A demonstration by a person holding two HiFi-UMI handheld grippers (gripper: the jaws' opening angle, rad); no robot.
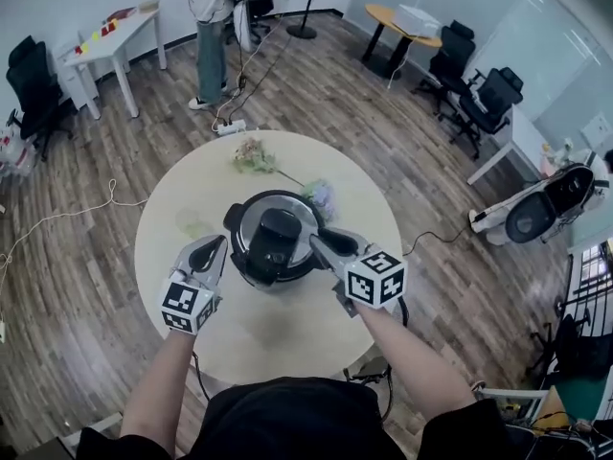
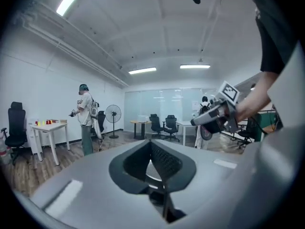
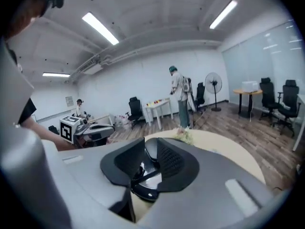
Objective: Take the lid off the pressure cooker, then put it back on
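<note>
The round table (image 1: 172, 257) carries the pressure cooker (image 1: 278, 242) near its centre, upright, with the lid (image 1: 251, 220) seated on the pot and the black lid handle (image 1: 279, 232) lying across its top. Whether the lid has yet to come off or is already back on cannot be settled from this evidence. If removal is the step in hand, it is judged best done with one tool opened and closed squarely on the lid handle, the other steadying the pot. The lid should then be turned to unlock and lifted level, not tilted. The left tool (image 1: 215, 249) is fully closed and empty. The right tool (image 1: 322, 247) is narrow, a slit between its pads, with nothing gripped. The cooker lies between the two: the left tool is just beside its left flank and the right tool's tips are at its right rim. Contact is not confirmed for either.
</note>
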